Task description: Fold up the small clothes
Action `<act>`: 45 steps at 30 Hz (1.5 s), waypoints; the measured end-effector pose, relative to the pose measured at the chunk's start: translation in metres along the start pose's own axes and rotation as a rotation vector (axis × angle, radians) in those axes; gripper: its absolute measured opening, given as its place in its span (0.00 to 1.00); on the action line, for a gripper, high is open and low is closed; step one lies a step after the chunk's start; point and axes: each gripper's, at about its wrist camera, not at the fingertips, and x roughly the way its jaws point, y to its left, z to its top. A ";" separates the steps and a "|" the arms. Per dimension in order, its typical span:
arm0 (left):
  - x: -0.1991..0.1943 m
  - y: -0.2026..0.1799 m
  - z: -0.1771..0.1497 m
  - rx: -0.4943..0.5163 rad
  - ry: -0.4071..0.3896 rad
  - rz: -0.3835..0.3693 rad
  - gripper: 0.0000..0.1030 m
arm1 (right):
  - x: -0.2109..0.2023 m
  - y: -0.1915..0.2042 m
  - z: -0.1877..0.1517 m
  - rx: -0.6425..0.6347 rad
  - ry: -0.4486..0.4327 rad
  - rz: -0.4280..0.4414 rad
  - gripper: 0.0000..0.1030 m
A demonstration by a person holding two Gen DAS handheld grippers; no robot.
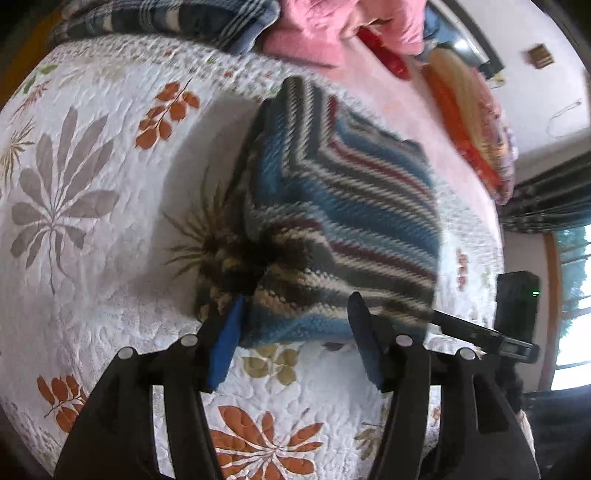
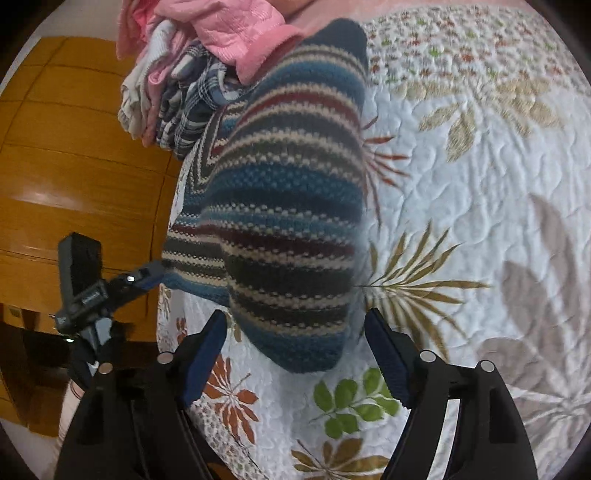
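Left wrist view. A white quilted bedspread printed with orange, grey and olive leaves [image 1: 110, 236] covers the bed and fills most of the field. Along its far edge a blue-and-white plaid cloth [image 1: 166, 22] and a pink fleece garment [image 1: 325, 33] are heaped; a pale wall and a window are seen at the right. A knitted garment striped in blue, cream, dark grey and maroon [image 1: 332, 206] is shown folded on the bedspread, directly ahead of the left gripper [image 1: 295, 317]. The two blue-padded fingers [image 1: 225, 343] are held wide apart, with nothing between them, at the near edge of the knit; whether they touch it cannot be told. At the lower right the black tip of the other gripper [image 1: 480, 332] is seen at the knit's right corner.

Right wrist view. The same bedspread [image 2: 480, 192] occupies the right half; orange-brown wooden panelling [image 2: 74, 166] is seen at the left. The striped knit [image 2: 288, 221] is shown partly raised, bulging toward the camera, with the plaid cloth [image 2: 192, 110] and pink garment [image 2: 229, 33] just behind its far end. The right gripper [image 2: 295, 332] is spread open, its fingers [image 2: 388, 354] flanking the knit's near end without clamping it. The left gripper's tip [image 2: 147, 277] is seen at the knit's left corner.
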 end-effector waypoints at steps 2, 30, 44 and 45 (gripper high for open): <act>0.003 0.001 0.001 -0.004 -0.008 0.000 0.35 | 0.007 0.001 0.002 -0.011 0.015 -0.012 0.75; 0.049 0.013 -0.011 0.190 0.058 0.224 0.18 | 0.044 0.001 -0.007 -0.069 0.086 -0.098 0.35; -0.015 0.013 0.026 0.105 -0.087 0.086 0.71 | -0.002 0.003 0.011 -0.047 -0.002 -0.008 0.65; -0.011 0.013 0.037 0.115 -0.088 0.095 0.72 | -0.006 0.001 0.013 -0.041 -0.013 -0.005 0.65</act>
